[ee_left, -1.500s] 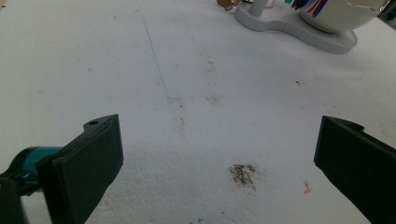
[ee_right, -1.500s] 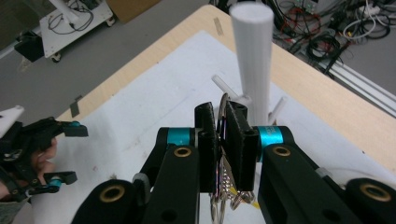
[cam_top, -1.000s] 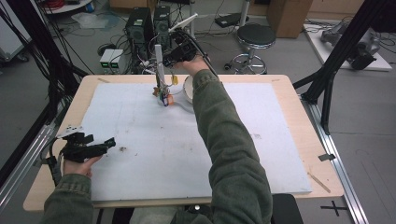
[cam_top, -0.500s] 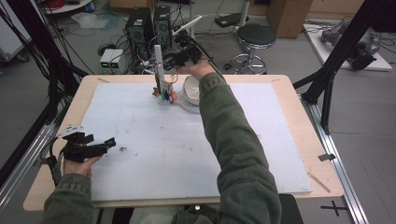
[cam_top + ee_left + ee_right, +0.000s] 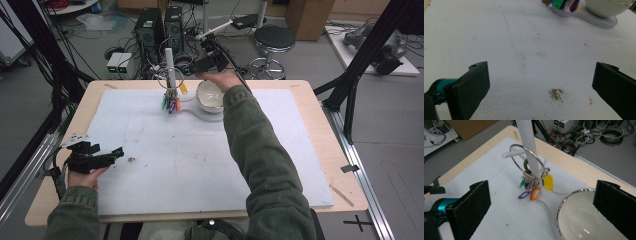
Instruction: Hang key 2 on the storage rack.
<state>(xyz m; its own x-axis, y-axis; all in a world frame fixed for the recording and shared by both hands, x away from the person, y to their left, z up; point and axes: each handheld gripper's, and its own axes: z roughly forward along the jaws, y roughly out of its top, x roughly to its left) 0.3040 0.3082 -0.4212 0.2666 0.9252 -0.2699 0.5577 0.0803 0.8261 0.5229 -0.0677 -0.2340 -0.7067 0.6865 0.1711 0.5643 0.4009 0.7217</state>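
Metal ring [image 5: 529,161] circles smooth white post [image 5: 529,142]

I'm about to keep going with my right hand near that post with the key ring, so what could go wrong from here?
1. The ring hangs on a peg of the tall white post, tags bunched below; pulling sideways may tip the stand.
2. The bowl sits right beside the post, under the open right gripper; lowering could knock its rim.
3. The tags are small and crowded, so the fingers may pinch the wrong one.
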